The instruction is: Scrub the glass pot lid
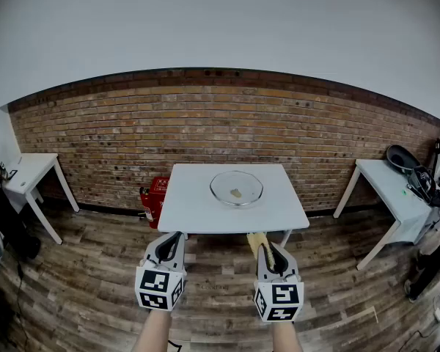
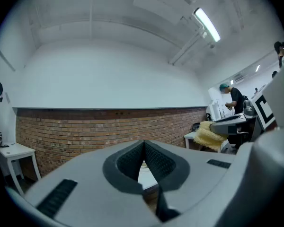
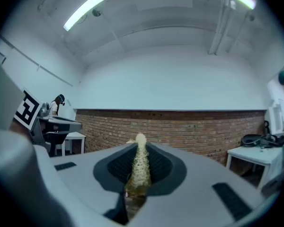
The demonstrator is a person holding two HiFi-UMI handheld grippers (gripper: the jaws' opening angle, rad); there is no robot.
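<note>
Both forearms enter at the bottom of the head view, each carrying a gripper held level over the wood floor, short of the table. Left gripper (image 1: pixel 174 239): jaws closed pad to pad, nothing between them; confirmed in its own view (image 2: pixel 144 145). Right gripper (image 1: pixel 267 245): jaws clamped on a yellow scrub pad (image 1: pixel 257 240), which stands edge-on between the pads and pokes out past the tips in the right gripper view (image 3: pixel 140 164). The two grippers sit side by side, apart. Ahead of them is a white table (image 1: pixel 194 207). The glass pot lid (image 1: pixel 236 188) lies flat near the table's centre, toward the far edge, well clear of both grippers, with a small brownish spot at its middle. A red container (image 1: pixel 152 195) stands on the floor behind the table's left side. Brick wall (image 1: pixel 227 123) behind; a white side table stands at far left (image 1: pixel 31 169), another at far right (image 1: pixel 387 191).
</note>
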